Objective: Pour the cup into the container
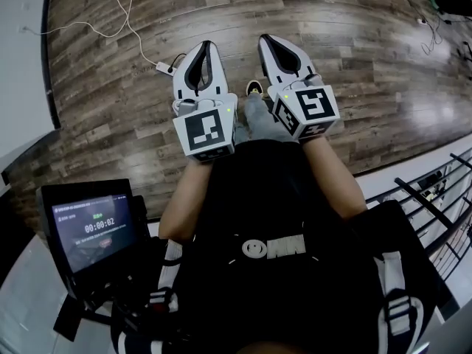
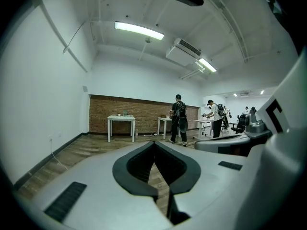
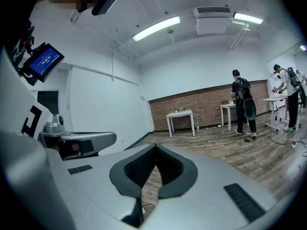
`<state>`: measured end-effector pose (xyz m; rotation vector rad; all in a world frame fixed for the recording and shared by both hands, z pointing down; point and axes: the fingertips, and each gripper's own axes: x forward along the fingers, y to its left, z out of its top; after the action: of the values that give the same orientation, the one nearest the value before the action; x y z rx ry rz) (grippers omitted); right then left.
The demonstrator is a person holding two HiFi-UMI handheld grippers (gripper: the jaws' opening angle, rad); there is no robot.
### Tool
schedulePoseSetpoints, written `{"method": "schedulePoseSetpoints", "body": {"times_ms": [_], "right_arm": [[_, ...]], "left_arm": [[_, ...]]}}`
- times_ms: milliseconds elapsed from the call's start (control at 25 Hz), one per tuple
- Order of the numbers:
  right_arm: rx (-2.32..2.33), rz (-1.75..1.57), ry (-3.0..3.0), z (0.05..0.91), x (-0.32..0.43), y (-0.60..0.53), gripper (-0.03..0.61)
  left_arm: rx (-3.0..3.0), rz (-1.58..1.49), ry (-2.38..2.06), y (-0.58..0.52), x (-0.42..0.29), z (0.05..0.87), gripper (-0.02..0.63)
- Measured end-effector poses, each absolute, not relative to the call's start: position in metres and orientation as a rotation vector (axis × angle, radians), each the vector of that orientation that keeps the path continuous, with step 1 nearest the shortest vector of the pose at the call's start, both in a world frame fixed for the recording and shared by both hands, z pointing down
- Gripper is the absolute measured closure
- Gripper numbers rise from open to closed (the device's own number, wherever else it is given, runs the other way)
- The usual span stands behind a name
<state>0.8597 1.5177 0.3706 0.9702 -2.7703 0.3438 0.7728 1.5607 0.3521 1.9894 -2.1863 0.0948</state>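
Observation:
No cup or container shows close by. My left gripper (image 1: 207,46) and right gripper (image 1: 268,40) are held side by side in front of the person's body, over a wooden floor (image 1: 339,57). Both are shut with nothing between the jaws; the tips meet in the left gripper view (image 2: 154,143) and in the right gripper view (image 3: 155,147). Far off, a white table (image 2: 121,118) stands against a brick wall with small items on it that are too small to tell. The same table (image 3: 180,114) appears in the right gripper view.
A tablet screen (image 1: 92,231) is mounted at the person's left. A white cable (image 1: 133,28) trails over the floor. A dark railing (image 1: 435,198) runs at the right. Two people (image 2: 180,119) (image 2: 216,119) stand at further tables across the room.

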Motion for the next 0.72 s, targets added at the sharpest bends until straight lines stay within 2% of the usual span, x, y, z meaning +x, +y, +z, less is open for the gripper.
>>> {"method": "schedulePoseSetpoints", "body": {"times_ms": [240, 440, 720], "right_arm": [[0.964, 0.343, -2.778, 0.369, 0.859, 1.503, 0.583], [0.917, 0.408, -2.792, 0.384, 0.885, 1.425, 0.583], [0.879, 0.457, -2.827, 0.382, 0.898, 1.386, 0.583]], "left_arm": [[1.969, 0.07, -2.196, 1.544, 0.772, 0.344, 0.611], [1.925, 0.16, -2.215, 1.467, 0.797, 0.353, 0.611], [1.882, 0.222, -2.242, 1.438, 0.809, 0.353, 0.611]]}}
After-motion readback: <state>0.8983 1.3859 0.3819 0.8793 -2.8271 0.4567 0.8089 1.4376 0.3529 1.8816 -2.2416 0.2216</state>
